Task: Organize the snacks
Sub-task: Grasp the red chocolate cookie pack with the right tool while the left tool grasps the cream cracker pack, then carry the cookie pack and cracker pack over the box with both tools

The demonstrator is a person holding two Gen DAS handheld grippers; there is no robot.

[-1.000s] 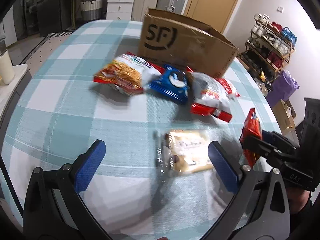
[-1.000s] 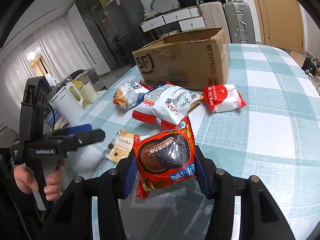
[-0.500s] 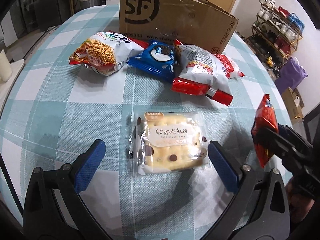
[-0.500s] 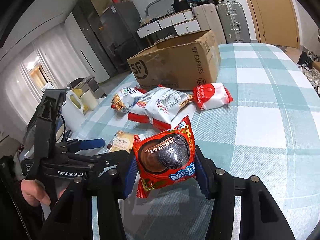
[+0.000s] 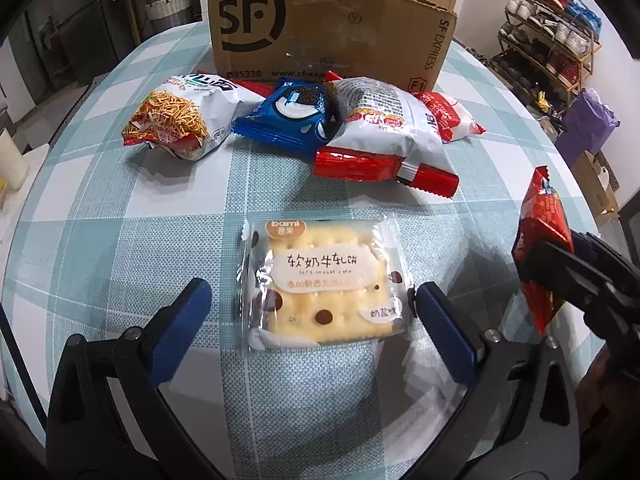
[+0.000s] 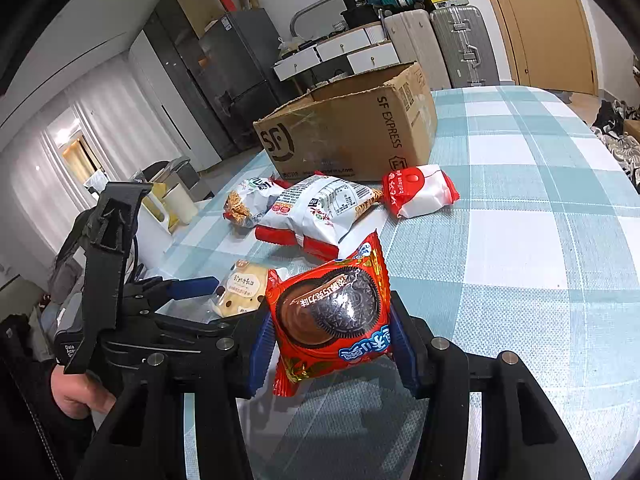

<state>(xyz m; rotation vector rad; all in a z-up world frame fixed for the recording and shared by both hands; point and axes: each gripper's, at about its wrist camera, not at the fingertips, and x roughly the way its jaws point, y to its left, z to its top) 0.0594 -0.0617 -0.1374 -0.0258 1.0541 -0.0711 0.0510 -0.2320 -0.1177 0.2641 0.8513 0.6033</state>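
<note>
In the left wrist view, the left gripper (image 5: 308,312) is seen with its jaws wide, poised on either side of a cracker packet (image 5: 324,282) that lies flat on the checked surface (image 5: 120,248) close to its near edge; the pads are not pressed against it. Further in, a noodle bag (image 5: 180,118), a blue cookie packet (image 5: 290,120), a large white and red bag (image 5: 384,132) and a small red and white packet (image 5: 450,116) are gathered just in front of a cardboard box (image 5: 332,28) that stands toward the far edge. In the right wrist view, a red cookie packet (image 6: 332,316) is held upright in the jaws of the right gripper (image 6: 330,344), above the near part of the surface. Little appears done: no snack can be seen inside the box, and five packets remain to be sorted. A fridge (image 6: 236,64), drawers (image 6: 340,50) and suitcases (image 6: 460,42) are seen in the room behind.
</note>
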